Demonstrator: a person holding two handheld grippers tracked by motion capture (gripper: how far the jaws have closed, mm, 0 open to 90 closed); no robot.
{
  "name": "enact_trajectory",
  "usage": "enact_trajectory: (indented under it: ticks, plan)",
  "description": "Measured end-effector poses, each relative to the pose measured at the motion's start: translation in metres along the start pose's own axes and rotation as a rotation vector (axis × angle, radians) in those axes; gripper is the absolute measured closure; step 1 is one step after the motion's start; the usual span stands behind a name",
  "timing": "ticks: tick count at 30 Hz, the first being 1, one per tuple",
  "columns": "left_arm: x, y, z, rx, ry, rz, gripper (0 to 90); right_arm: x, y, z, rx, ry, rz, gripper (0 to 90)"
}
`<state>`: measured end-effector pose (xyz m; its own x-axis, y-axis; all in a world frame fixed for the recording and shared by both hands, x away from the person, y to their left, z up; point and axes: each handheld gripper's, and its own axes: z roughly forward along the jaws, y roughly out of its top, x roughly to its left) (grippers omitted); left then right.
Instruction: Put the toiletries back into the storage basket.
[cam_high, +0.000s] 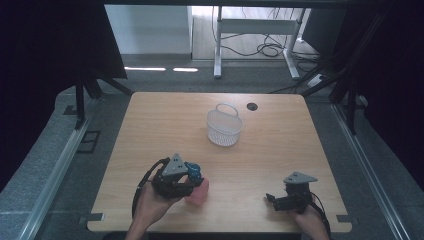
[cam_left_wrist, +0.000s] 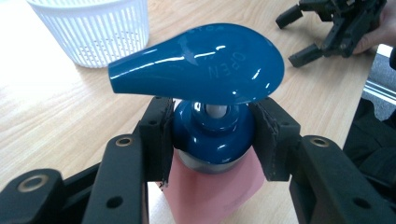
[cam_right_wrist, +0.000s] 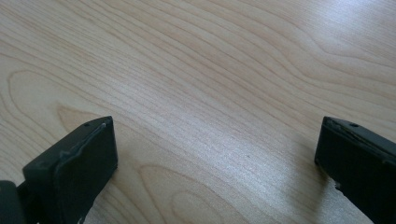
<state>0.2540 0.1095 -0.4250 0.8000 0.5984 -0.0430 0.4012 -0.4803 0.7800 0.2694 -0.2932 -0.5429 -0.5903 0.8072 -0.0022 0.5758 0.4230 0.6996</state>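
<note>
The basket (cam_high: 224, 127) stood on the table (cam_high: 280, 150), behind its middle. The pump bottle (cam_high: 196, 186) stood near the front edge, left of centre, well apart from the basket. The left gripper (cam_high: 192, 182) sat just left of the bottle, its jaws on either side of the bottle's neck. The right gripper (cam_high: 273, 199) lay near the front right, well apart from the bottle, jaws spread over bare table.

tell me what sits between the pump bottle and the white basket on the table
Nothing: in the high view, bare wooden table runs from the pink pump bottle, clamped by the left gripper, to the white basket.
</note>
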Motion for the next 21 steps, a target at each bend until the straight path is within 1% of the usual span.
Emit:
enact_trajectory:
  ticks: [8,10,12,13,14,21]
  plan:
    - [0.007,0.013,0.003,-0.008,0.012,-0.016,52.9,0.0,0.0,0.0,0.0,0.0,0.0,0.0]
    - [0.01,0.019,0.004,-0.008,0.022,-0.019,52.9,0.0,0.0,0.0,0.0,0.0,0.0,0.0]
    - [0.011,0.02,0.004,-0.008,0.026,-0.019,52.9,0.0,0.0,0.0,0.001,0.0,-0.001,0.0]
    - [0.013,0.024,0.005,-0.009,0.033,-0.019,52.9,0.0,0.0,0.0,0.0,-0.001,0.0,0.0]
    - [0.013,0.024,0.005,-0.009,0.033,-0.019,52.9,0.0,0.0,0.0,0.0,-0.001,0.0,0.0]
    - [0.022,0.04,0.007,-0.006,0.055,-0.019,52.9,0.0,0.0,0.0,0.002,0.0,-0.001,0.0]
